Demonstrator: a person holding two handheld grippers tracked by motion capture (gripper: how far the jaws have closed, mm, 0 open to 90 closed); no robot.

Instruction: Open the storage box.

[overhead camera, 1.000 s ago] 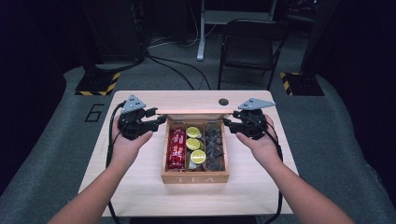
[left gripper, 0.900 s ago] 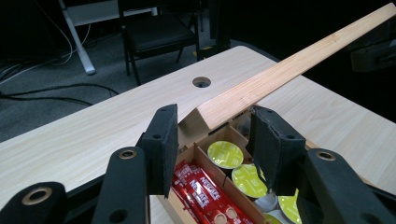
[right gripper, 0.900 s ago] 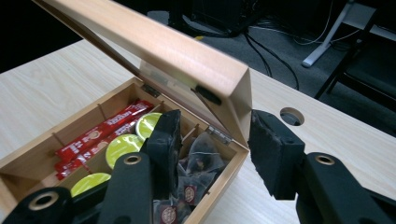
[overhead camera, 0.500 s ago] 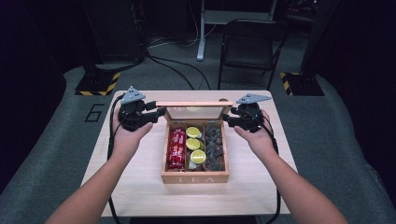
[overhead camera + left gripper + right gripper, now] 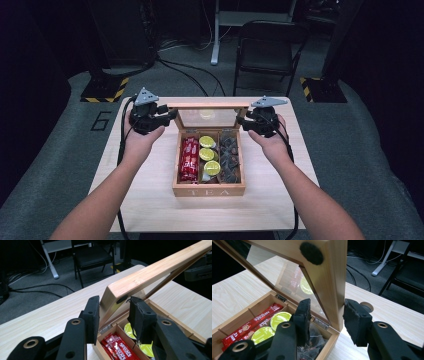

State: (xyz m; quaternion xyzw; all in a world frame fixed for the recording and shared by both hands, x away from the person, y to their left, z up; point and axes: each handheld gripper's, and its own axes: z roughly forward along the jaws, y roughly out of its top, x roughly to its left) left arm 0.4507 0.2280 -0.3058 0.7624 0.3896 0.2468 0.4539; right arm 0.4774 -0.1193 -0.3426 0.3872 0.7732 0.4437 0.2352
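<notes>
Outstretched, both grippers (image 5: 172, 116) (image 5: 241, 121) flanking raised lid (image 5: 208, 105), fingers (image 5: 92, 315) apart

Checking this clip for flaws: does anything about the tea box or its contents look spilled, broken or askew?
Nothing stands out. The tea box sits square on the table, its lid raised between both grippers, and the contents lie tidy in three compartments.

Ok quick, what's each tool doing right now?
Left tool: open, jaws on either side of the lid edge, not clamped.
Right tool: open, jaws on either side of the lid's other edge.
</notes>
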